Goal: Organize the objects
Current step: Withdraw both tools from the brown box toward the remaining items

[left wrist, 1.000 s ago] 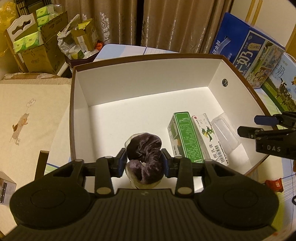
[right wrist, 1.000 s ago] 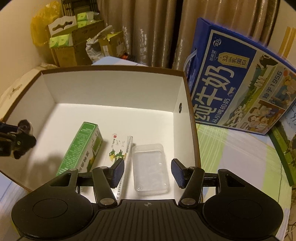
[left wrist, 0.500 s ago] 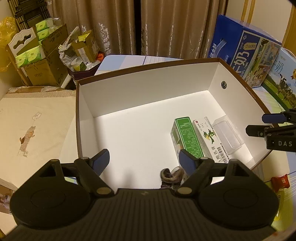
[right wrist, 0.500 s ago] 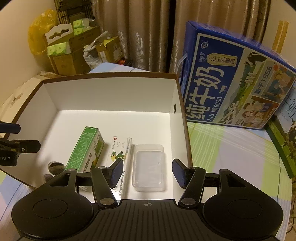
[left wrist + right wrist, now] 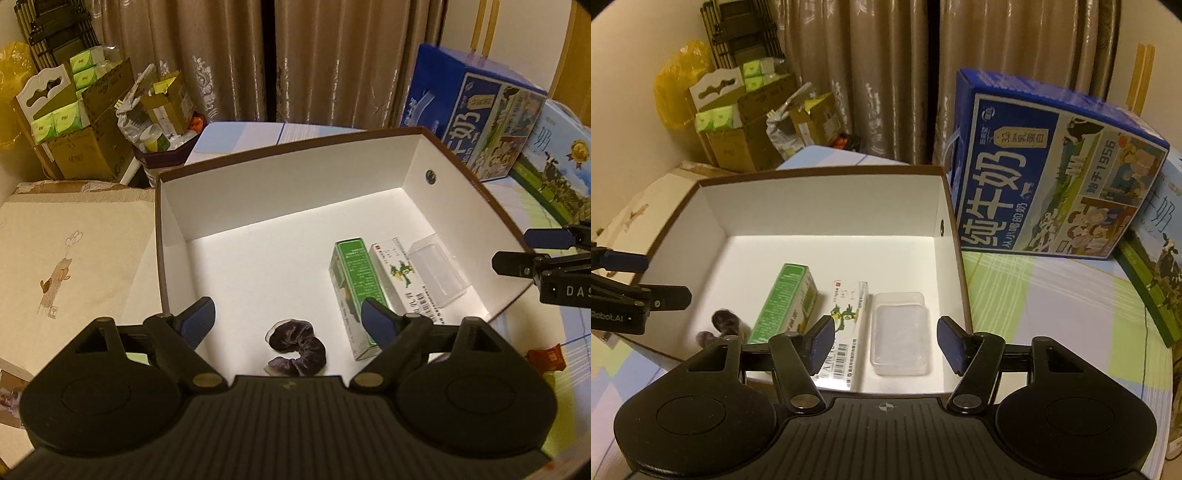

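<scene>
A dark purple velvet scrunchie (image 5: 298, 350) lies on the white floor of the brown-rimmed box (image 5: 280, 155), near its front wall. My left gripper (image 5: 288, 323) hangs open just above and behind it, empty. Right of the scrunchie lie a green carton (image 5: 354, 291), a white carton with a green bird (image 5: 404, 280) and a clear plastic case (image 5: 437, 273). My right gripper (image 5: 885, 345) is open over the box's near right corner, above the clear case (image 5: 899, 339). The scrunchie (image 5: 722, 325) is partly hidden there behind the green carton (image 5: 786, 302).
A blue milk carton case (image 5: 1049, 192) stands right of the box, with another case (image 5: 557, 166) beside it. Cardboard boxes with green packs (image 5: 74, 122) and curtains fill the back. A beige cloth (image 5: 55, 266) lies left of the box. A small red packet (image 5: 546, 360) lies at the right.
My left gripper opened and let the scrunchie drop onto the box floor, then drew back and up. The right gripper rose slightly and stayed open.
</scene>
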`<state>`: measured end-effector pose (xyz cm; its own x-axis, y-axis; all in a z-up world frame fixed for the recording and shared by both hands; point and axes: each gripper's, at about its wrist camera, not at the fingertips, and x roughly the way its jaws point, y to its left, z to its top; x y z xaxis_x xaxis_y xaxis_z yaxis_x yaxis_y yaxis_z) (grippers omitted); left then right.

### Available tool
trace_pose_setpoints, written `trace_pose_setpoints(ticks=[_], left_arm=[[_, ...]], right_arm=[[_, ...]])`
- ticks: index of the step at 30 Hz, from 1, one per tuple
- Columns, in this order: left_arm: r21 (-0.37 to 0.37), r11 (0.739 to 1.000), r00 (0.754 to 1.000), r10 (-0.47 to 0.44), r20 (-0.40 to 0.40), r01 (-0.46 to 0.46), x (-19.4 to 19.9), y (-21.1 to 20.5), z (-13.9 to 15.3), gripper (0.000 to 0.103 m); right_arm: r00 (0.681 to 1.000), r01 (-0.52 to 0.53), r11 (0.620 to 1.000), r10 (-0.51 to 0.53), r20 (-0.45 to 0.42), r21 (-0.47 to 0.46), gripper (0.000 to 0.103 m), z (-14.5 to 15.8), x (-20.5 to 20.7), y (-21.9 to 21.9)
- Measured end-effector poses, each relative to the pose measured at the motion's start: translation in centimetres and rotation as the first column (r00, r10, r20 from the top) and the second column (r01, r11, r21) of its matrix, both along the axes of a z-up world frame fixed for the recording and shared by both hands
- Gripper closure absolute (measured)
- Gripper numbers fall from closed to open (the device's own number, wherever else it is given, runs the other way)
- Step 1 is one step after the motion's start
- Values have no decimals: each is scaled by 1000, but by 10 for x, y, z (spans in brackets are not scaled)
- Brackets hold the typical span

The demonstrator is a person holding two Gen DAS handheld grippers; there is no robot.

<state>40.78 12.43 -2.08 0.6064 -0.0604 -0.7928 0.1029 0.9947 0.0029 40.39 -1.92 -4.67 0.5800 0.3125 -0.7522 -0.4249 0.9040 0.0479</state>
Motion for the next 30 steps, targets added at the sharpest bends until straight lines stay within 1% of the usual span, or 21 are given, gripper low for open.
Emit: trace_pose_setpoints(ticks=[7,16,22,30], left_arm=[[-31,1000,1000,-2,15,3,-19,0,14,19],[-81,997,999,-13,40,16,-63,-3,30,17],[-106,994,999,-9,46,14,-90,-1,37,17],[-122,992,999,-29,39,33,-122,-8,38,17]], right_arm=[[999,17,998,-19,29,65,44,21,-24,-16],[998,26,988,-36,60,152,44,43,-73,-49],[996,43,979,-57,67,198,43,48,-111,-72],[990,111,959,-130,57,260,43,49,-154,-99]])
